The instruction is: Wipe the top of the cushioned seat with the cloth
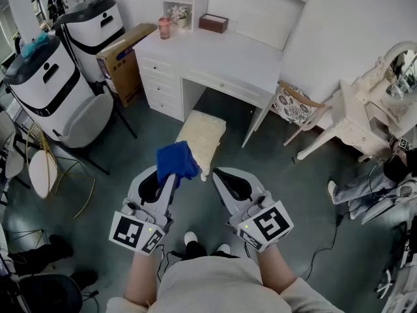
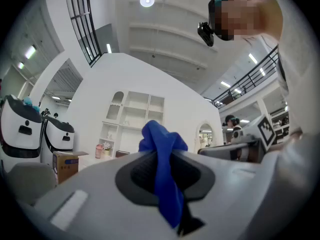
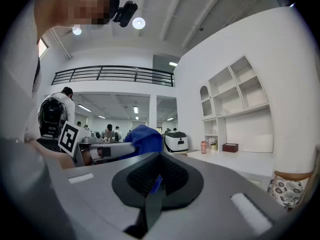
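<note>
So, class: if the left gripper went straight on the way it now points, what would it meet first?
Probably the white desk or the shelves above it: the left gripper, shut on the blue cloth, points level, seemingly over the cushioned seat. Depth is unclear.

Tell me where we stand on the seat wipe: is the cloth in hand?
Done: the blue cloth is clamped in the left tongs. In hand: both tongs are held up short of the cushioned seat, the right tongs shut and empty. Left: lower the cloth onto the seat top and wipe; the cloth is not on it yet.
</note>
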### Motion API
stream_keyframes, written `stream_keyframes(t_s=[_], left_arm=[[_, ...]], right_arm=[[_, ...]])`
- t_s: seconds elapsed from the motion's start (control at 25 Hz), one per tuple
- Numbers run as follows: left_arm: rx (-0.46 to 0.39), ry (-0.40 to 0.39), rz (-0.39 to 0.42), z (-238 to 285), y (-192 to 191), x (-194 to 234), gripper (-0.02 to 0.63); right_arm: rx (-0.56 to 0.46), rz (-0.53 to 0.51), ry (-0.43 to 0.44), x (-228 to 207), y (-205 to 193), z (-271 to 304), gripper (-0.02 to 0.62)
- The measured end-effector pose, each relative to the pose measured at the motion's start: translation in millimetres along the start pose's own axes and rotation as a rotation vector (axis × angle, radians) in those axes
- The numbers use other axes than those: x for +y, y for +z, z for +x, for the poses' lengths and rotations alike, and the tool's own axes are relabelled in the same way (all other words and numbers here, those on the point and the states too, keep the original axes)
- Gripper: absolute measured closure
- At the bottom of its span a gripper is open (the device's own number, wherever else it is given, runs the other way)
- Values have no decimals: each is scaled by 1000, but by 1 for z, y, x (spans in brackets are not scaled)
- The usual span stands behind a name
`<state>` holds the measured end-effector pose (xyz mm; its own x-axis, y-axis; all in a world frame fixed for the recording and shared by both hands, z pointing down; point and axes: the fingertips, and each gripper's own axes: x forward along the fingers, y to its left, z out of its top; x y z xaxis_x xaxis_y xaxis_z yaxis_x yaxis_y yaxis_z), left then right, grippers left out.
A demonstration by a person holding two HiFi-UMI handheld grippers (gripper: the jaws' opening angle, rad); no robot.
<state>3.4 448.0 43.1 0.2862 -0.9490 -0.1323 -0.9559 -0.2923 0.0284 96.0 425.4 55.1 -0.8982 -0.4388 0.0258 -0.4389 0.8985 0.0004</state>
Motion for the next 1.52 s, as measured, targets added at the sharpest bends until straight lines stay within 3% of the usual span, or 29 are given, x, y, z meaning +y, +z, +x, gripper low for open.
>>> stream_keyframes(t_s=[0.96, 1.32, 1.52], left_arm=[[-3, -82, -25, 22, -8, 45, 554], [14, -64, -57, 54, -26, 78, 554], [30, -49, -59, 94, -35, 102, 554]], right_arm=[[-16, 18, -98, -7, -3, 38, 600], [2, 85, -109, -42, -20, 62, 600], [-2, 94, -98, -82, -22, 93, 600]])
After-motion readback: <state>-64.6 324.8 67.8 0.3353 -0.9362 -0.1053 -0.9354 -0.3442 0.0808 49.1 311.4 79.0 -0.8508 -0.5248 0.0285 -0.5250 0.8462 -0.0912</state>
